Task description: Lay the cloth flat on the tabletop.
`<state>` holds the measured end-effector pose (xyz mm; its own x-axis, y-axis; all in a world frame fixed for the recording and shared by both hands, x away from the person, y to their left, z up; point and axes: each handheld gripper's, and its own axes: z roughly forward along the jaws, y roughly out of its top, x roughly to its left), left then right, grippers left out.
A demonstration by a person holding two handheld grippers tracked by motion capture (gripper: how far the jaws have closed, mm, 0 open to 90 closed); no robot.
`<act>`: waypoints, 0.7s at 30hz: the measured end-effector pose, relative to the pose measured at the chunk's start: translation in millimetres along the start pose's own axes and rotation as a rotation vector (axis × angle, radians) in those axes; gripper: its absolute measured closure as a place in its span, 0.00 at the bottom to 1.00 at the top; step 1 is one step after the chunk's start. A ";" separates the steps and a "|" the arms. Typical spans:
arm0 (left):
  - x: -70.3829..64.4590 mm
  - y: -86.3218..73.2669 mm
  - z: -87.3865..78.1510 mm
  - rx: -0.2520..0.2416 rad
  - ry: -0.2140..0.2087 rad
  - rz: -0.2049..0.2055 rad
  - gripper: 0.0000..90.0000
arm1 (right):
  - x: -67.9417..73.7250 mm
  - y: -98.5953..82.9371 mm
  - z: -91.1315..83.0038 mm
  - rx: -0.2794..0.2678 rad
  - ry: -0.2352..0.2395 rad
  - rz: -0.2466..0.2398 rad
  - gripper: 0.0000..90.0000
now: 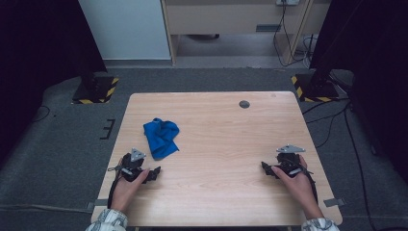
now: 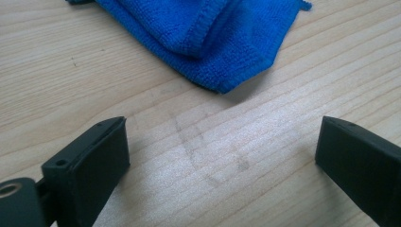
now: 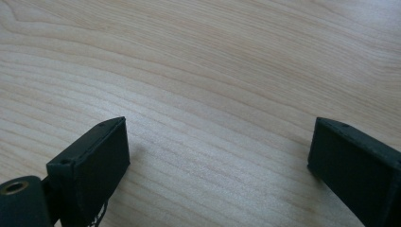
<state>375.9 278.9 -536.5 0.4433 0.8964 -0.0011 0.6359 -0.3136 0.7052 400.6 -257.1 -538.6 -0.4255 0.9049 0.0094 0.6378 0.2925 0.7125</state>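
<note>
— Cloth first: where does it lie?

— Blue cloth (image 1: 160, 137), crumpled into a loose heap, on the left half of the wooden table (image 1: 221, 125), somewhat nearer the near edge than the far one. In the left gripper view a folded corner of it (image 2: 203, 38) with a stitched hem rests flat on the wood.

— And the left gripper?

— Left gripper (image 1: 155, 173) sits near the table's near left edge, held in the person's left hand (image 1: 126, 188), just near of the cloth and apart from it. Its jaws stand wide apart with bare wood between them; they grip nothing.

— Right side?

— Right gripper (image 1: 264, 168) is near the near right edge, in the right hand (image 1: 299, 182), well apart from the cloth. Its jaws are spread wide too, over plain wood grain, holding nothing.

— Anything else on the table?

— Small dark round disc (image 1: 244, 104) set in the surface near the far edge, right of centre.
</note>
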 end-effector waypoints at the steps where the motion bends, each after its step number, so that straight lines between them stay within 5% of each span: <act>1: 0.0 -0.1 -0.3 -0.001 0.000 0.001 0.03 | 0.0 0.0 0.0 0.000 0.000 0.000 0.07; 21: 1.5 2.8 -4.7 -0.048 -0.022 0.001 0.06 | 1.9 0.4 0.6 0.005 -0.001 0.004 0.05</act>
<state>375.4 280.8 -531.3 0.4575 0.8891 -0.0156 0.6048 -0.2982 0.7384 400.4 -255.1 -538.7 -0.4224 0.9063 0.0119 0.6428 0.2903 0.7089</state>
